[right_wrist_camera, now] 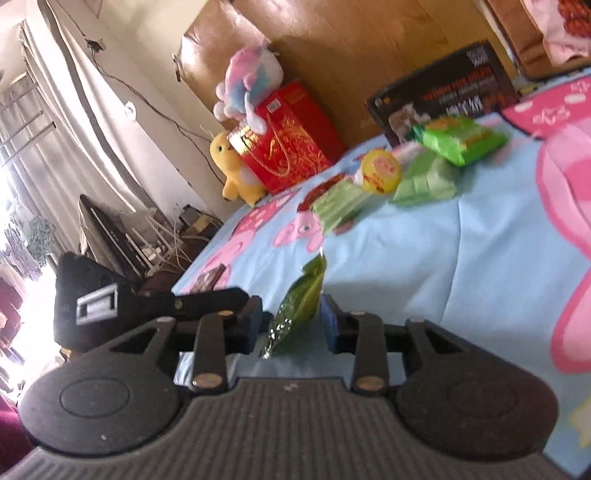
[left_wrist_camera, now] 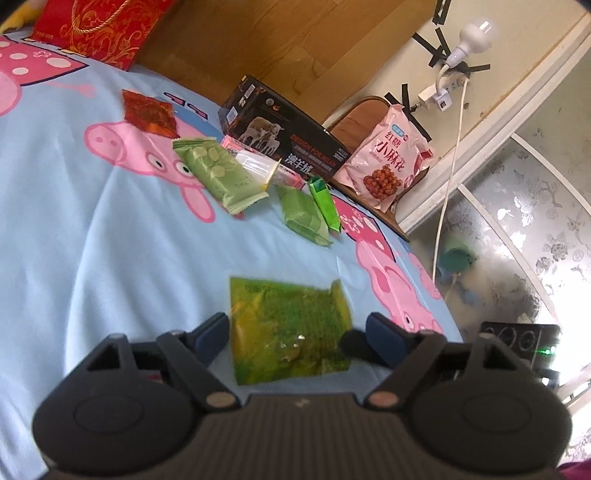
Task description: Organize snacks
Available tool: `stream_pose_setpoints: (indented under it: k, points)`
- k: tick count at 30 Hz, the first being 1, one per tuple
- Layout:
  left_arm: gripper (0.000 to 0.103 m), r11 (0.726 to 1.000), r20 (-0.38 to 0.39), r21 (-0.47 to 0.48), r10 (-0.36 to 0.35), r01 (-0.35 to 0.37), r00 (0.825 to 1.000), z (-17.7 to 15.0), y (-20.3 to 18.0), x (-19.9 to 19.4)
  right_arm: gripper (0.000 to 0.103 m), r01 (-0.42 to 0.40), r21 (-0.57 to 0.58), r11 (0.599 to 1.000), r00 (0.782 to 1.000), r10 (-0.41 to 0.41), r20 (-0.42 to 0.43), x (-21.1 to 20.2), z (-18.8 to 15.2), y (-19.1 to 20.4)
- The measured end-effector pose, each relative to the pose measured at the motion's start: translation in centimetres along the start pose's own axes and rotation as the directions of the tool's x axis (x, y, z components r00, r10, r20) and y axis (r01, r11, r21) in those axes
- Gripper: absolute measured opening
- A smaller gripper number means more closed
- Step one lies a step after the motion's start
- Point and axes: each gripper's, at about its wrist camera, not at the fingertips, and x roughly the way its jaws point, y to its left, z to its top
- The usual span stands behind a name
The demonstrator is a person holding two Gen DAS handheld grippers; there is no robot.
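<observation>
A yellow-green snack packet [left_wrist_camera: 286,330] sits between the spread fingers of the left gripper [left_wrist_camera: 295,336] above a pale blue cartoon-pig bedsheet [left_wrist_camera: 92,240]; the fingers stand apart on either side of it, and whether either pad touches the foil cannot be told. In the right wrist view the same packet [right_wrist_camera: 299,306] shows edge-on between the fingers of the right gripper [right_wrist_camera: 291,319], which are also apart, with a gap visible on both sides.

Farther up the bed lie a pale green biscuit pack [left_wrist_camera: 221,173], two smaller green packets [left_wrist_camera: 304,218] side by side, a red spicy-snack packet [left_wrist_camera: 149,112] and a clear jelly cup [left_wrist_camera: 258,166] (its yellow lid faces the right camera). Behind them stand a black carton [left_wrist_camera: 284,140], a pink bag of twists [left_wrist_camera: 388,162] and a red gift bag [left_wrist_camera: 99,29].
</observation>
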Motion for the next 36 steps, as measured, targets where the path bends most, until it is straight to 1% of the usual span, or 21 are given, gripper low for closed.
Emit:
stream_pose_setpoints:
  k: [4, 7, 14, 17, 22, 32, 36]
  points:
    - [0.083, 1.000, -0.001, 0.021, 0.014, -0.014, 1.000, -0.1, -0.3, 0.1, 0.038, -0.046, 0.009, 0.999, 0.997, 0.046, -0.054, 0.8, -0.8, 0.2]
    - [0.083, 1.000, -0.001, 0.024, 0.013, -0.013, 1.000, 0.0, -0.3, 0.1, 0.038, -0.034, -0.038, 0.999, 0.997, 0.032, -0.065, 1.1, -1.1, 1.0]
    - [0.084, 1.000, -0.015, 0.028, 0.002, -0.002, 1.000, -0.2, -0.8, 0.2, 0.036, -0.026, -0.008, 1.000, 0.999, 0.026, -0.044, 0.8, -0.8, 0.6]
    - [0.084, 0.999, -0.027, 0.032, -0.013, 0.014, 1.000, -0.3, -0.9, 0.4, 0.030, -0.032, -0.010, 0.999, 0.999, 0.032, -0.038, 0.7, -0.8, 0.7]
    - [0.083, 0.999, -0.037, 0.029, -0.030, 0.031, 0.999, -0.3, -1.0, 0.6, 0.030, -0.028, -0.046, 0.999, 0.999, 0.026, -0.038, 0.9, -0.9, 1.4]
    - [0.083, 0.999, -0.042, 0.024, -0.038, 0.039, 0.998, -0.3, -1.1, 0.8, 0.030, -0.028, -0.025, 0.999, 0.999, 0.027, -0.029, 0.7, -0.8, 1.0]
    - [0.083, 0.998, -0.044, 0.033, -0.051, 0.053, 0.998, 0.0, -1.6, 0.9, 0.029, -0.043, -0.034, 0.998, 0.999, 0.042, -0.026, 0.6, -0.5, 1.1]
